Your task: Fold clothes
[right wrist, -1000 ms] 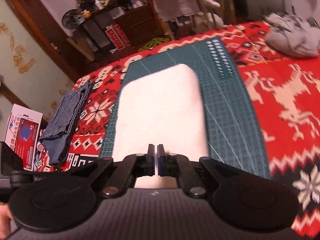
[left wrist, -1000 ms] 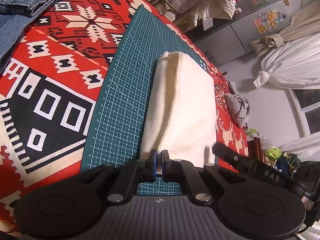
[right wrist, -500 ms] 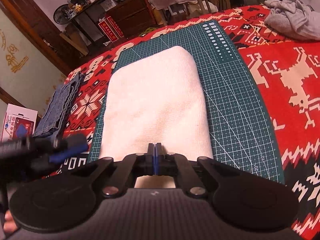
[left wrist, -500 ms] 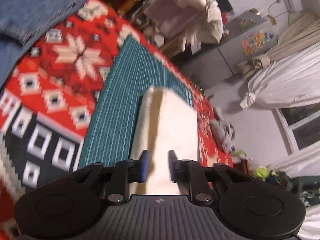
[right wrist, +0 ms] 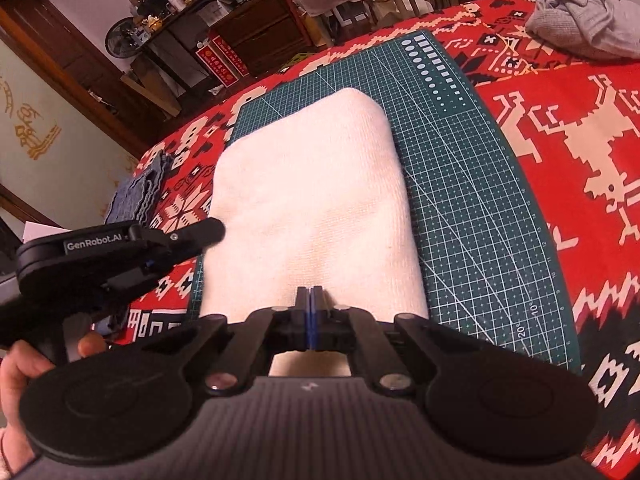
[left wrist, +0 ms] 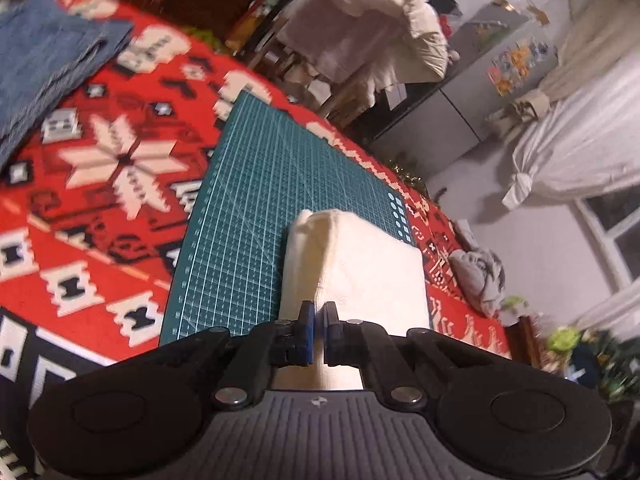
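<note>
With towel (right wrist: 312,204) folded on the green mat (right wrist: 480,184), near edge pinched by both: left tool (left wrist: 316,334) clamped on one corner, right tool (right wrist: 310,320) gripping the other, lifted slightly.

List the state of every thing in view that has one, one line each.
white towel: folded, lying flat on the cutting mat.
left tongs: nearly shut, thin gap, at the towel's near edge; grip unclear.
right tongs: shut, at the towel's near edge; grip unclear.
denim garment: folded, on the patterned cloth.
grey garment: crumpled, unfolded.
</note>
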A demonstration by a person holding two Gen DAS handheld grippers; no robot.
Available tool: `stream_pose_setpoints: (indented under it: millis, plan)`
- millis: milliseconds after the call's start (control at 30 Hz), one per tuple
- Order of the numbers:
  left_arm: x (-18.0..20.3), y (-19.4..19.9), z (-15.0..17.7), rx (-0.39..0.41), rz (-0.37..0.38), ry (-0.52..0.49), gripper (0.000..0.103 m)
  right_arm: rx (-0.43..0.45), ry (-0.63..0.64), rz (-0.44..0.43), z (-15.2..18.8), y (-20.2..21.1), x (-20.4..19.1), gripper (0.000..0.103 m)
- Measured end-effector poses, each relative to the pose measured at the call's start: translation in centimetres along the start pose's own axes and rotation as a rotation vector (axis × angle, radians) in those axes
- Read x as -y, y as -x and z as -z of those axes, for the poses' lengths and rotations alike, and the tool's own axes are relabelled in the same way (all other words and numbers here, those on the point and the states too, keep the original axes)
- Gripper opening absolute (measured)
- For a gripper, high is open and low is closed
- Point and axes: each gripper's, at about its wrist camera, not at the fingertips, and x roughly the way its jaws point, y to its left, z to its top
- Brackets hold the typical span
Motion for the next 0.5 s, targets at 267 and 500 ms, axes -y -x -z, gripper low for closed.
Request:
stream_pose_setpoints:
  millis: [267,500]
  plan:
    - [-0.5,-0.2,0.0,-0.02,0.025,0.046,0.005,0.122,0.008,-0.006,-2.2,1.3,-0.6,0.002]
    - [-0.8,-0.2,0.0,-0.028,0.035,0.064,0.005,0.106,0.04,0.063,-3.2,-2.3,-0.1,0.0]
